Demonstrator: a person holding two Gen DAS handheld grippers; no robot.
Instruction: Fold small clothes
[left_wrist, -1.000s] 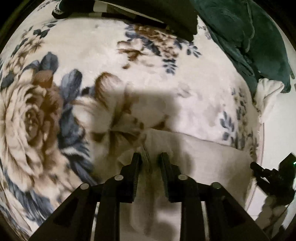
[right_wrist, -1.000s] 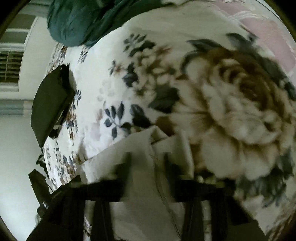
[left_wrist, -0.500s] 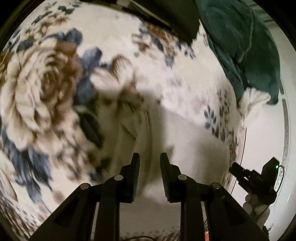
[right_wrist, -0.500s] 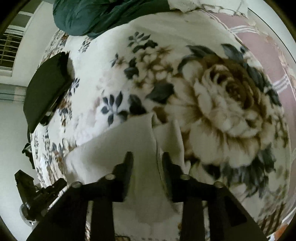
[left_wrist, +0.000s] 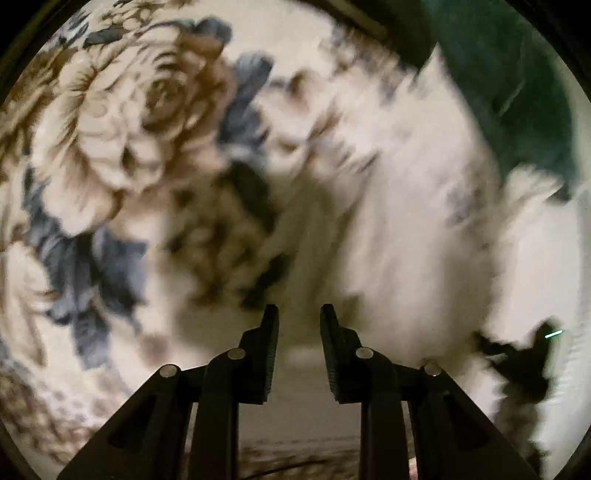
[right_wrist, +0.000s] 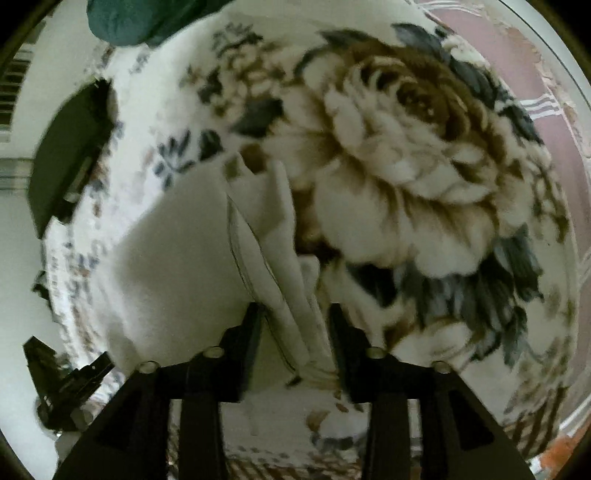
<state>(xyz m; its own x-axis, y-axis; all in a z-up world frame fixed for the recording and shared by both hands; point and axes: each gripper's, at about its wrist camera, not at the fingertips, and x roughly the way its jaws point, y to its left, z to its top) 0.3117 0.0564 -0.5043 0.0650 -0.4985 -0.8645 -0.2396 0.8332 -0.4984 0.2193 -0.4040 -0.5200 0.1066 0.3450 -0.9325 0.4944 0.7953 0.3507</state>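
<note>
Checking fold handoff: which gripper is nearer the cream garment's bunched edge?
Right. The right gripper has the cream garment's bunched edge between its fingers. The left gripper sits over the blurred garment with nothing visibly between its fingers.

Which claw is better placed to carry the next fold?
Right, probably. The right claw has the white garment bunched between its fingers. The left claw looks empty, its view blurred over the floral blanket.
</note>
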